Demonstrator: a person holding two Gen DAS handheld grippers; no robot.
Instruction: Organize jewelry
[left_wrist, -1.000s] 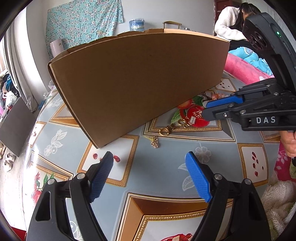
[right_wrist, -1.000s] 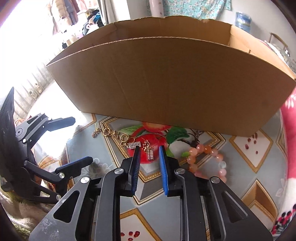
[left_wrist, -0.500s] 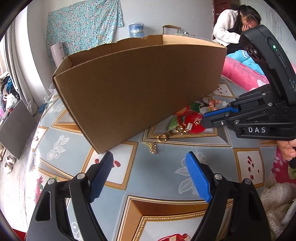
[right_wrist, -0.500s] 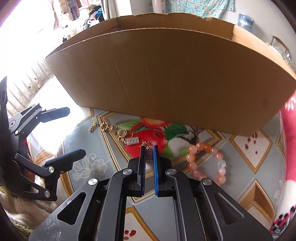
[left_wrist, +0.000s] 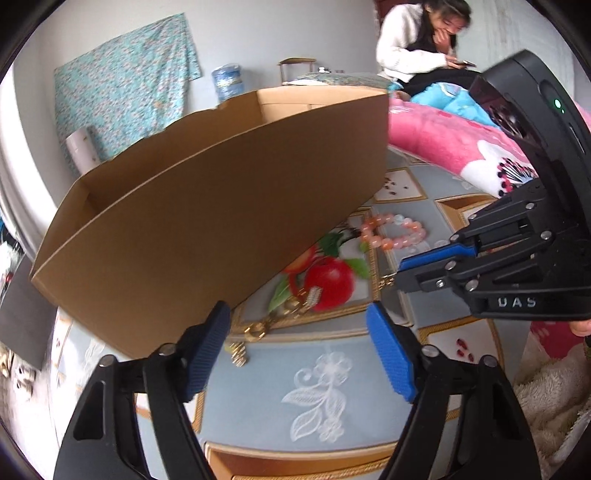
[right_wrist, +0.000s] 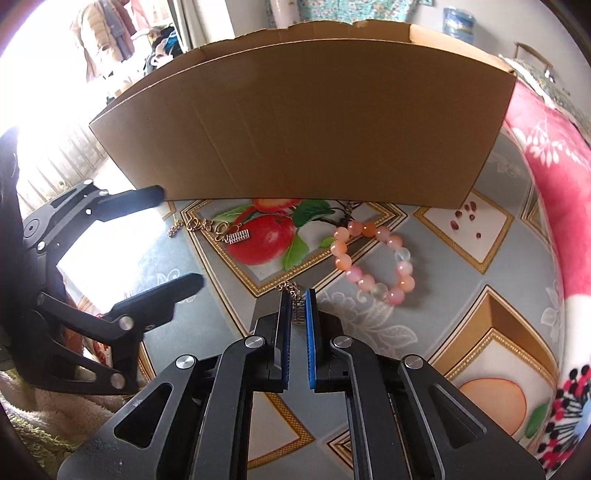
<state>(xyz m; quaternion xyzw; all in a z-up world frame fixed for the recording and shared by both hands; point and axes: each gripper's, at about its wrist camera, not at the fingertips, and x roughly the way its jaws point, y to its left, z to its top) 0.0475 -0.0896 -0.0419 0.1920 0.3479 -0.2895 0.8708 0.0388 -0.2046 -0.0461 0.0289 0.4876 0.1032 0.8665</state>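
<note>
My right tool (right_wrist: 297, 306) is pinching a small silver earring (right_wrist: 298, 312) with its gold chain trailing out at lower centre of the right view, so I want to lift it gently and carry it over the rim of the cardboard box (right_wrist: 314, 122) that fills the upper frame before letting go. My left tool (left_wrist: 299, 350) is spread but closing on nothing, poised over the gold chain (left_wrist: 258, 326) lying on the table (left_wrist: 332, 387). The pink bead bracelet (right_wrist: 373, 258) right of centre waits.
</note>
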